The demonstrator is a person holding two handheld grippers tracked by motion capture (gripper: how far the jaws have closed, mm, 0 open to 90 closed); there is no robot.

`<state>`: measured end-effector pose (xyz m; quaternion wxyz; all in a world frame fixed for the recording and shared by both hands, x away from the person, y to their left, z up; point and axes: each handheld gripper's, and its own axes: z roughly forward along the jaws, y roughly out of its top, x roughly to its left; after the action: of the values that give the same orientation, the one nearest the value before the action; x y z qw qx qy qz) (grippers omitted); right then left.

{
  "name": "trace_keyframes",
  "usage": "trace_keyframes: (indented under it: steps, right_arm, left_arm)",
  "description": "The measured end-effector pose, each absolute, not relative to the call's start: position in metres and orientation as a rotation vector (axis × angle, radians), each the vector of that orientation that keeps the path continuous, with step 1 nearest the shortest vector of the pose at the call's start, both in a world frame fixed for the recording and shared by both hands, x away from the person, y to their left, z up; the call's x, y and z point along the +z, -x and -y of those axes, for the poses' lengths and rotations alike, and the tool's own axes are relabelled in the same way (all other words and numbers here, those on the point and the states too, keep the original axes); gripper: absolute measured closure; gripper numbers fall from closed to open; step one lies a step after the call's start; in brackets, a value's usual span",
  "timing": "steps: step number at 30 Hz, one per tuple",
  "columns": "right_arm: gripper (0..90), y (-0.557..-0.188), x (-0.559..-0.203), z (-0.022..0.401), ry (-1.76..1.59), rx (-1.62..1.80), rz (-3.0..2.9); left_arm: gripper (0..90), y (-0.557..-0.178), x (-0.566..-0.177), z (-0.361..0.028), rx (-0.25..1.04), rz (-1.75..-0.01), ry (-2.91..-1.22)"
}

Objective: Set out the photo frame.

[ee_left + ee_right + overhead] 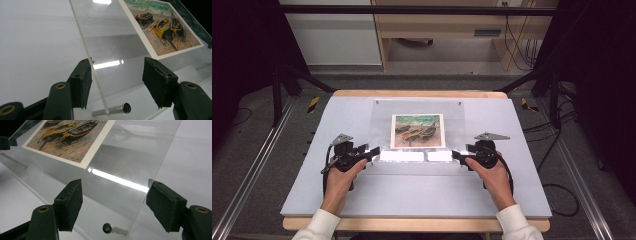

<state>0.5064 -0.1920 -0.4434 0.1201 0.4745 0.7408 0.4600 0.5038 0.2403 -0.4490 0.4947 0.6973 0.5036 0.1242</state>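
Grey table mat (312, 150) below; both my grippers' jaws stand apart astride the clear acrylic sheet's (417, 112) near corners, over the boat print (418, 131), not yet clamped, lift pending.

Person w/ white knit-cuffed sleeves, one hand on each tool. Left gripper (373, 152) and right gripper (457, 155): black rounded bodies, each topped w/ a grey three-cornered plate, black cable trailing back. Jaws are black blocks faced w/ dark textured padding, small screw holes on top, brass-ringed pivots at base.
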Motion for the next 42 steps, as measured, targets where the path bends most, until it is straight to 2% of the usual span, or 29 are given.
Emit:
trace_keyframes:
  steps: [14, 42]
  right_arm:
    - [36.8, -0.492, -0.44, 0.192, -1.337, 1.301, -2.149]
    - [43.3, -0.485, -0.439, 0.194, -1.314, 1.291, -2.153]
  left_arm:
    - [44.5, -0.493, -0.445, -0.241, 0.337, -1.201, -1.721]
    - [49.4, -0.486, -0.443, -0.244, 0.343, -1.191, -1.738]
